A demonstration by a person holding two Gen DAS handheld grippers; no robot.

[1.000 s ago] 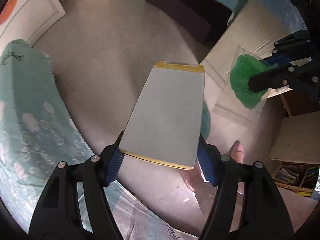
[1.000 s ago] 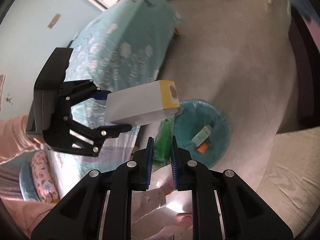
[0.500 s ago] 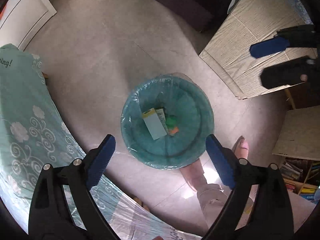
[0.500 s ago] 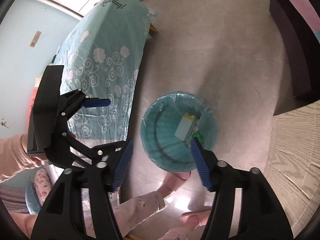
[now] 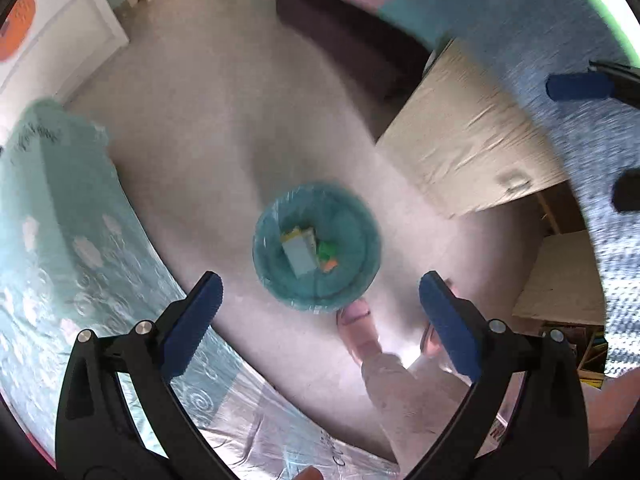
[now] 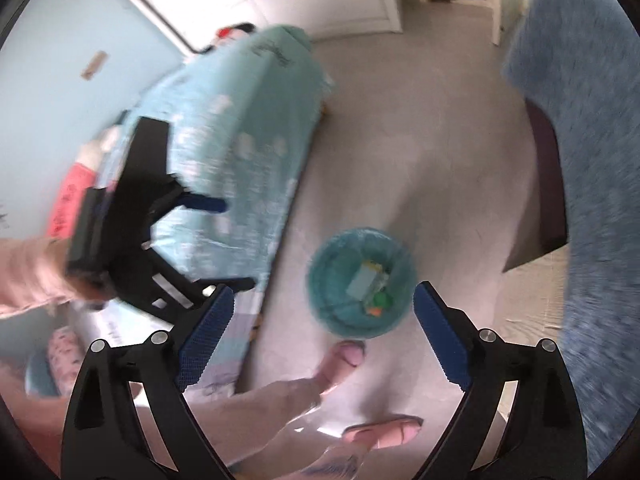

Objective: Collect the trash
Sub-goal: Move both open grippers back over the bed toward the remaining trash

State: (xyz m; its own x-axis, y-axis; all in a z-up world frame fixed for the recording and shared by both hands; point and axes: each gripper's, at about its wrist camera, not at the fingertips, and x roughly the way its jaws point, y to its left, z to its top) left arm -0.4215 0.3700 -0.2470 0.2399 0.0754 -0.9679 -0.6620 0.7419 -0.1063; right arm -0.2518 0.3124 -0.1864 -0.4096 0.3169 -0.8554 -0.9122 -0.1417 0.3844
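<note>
Teal bin [image 5: 316, 250] stands on the floor [image 5: 224, 128] beside the bed [image 5: 60, 240], with a pale box [image 5: 297, 254] and green and orange scraps inside; left gripper [image 5: 318, 312] and right gripper [image 6: 320, 330] both gape, empty, above it

Black left gripper [image 5: 318, 308] and right gripper [image 6: 322, 318], blue ribbed pads, silver screws, pink sleeve [image 6: 24, 272]
</note>
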